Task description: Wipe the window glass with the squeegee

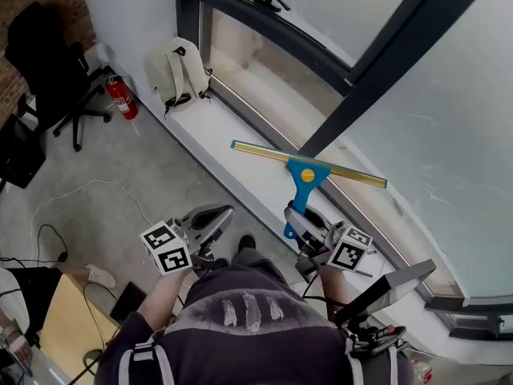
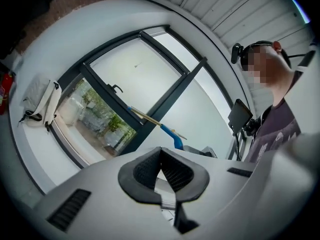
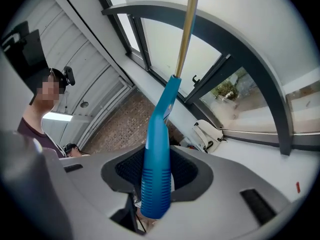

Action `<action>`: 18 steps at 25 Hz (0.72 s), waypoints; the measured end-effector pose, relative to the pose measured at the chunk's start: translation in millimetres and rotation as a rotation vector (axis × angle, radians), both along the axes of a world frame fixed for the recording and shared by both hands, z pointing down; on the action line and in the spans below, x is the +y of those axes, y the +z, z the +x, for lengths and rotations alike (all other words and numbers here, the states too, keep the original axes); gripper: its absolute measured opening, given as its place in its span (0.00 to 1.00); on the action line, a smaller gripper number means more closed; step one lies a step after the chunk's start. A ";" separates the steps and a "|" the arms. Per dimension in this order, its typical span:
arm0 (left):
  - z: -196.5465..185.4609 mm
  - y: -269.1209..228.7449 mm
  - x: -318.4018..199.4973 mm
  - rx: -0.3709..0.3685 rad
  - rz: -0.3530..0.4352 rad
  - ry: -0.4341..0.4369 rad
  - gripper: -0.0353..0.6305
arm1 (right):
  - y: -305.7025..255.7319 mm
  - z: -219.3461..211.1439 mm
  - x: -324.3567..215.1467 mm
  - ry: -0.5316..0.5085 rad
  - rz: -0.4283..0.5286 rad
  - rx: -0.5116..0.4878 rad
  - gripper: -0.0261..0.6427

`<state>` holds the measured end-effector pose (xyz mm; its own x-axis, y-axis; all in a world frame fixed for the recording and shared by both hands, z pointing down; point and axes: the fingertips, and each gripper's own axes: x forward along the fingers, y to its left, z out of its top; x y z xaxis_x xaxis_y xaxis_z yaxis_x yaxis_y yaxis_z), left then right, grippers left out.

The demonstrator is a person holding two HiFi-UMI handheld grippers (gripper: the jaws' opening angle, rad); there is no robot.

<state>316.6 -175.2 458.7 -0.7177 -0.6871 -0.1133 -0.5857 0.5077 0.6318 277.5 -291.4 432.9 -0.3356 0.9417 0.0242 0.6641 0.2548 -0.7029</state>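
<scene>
Tally by kind: one pair, the rest singles.
One blue-handled squeegee (image 1: 304, 173); two tongs, namely the left tongs (image 1: 212, 216) and the right tongs (image 1: 298, 219), each carrying one marker cube, so two cubes; one white backpack (image 1: 178, 72); one red fire extinguisher (image 1: 122, 99); one black office chair (image 1: 48, 50); one black window handle (image 1: 272, 3); one person (image 1: 240, 327).
</scene>
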 end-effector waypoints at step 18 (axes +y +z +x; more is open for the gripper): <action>-227.4 -37.1 64.9 -0.072 -0.142 -0.025 0.06 | -44.5 -226.0 79.2 -0.102 -0.092 -0.168 0.25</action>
<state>89.2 -110.3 421.7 -0.7284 -0.6819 -0.0674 -0.6128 0.6042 0.5094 51.5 -212.2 388.4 -0.2301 0.9667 -0.1117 0.7931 0.1198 -0.5972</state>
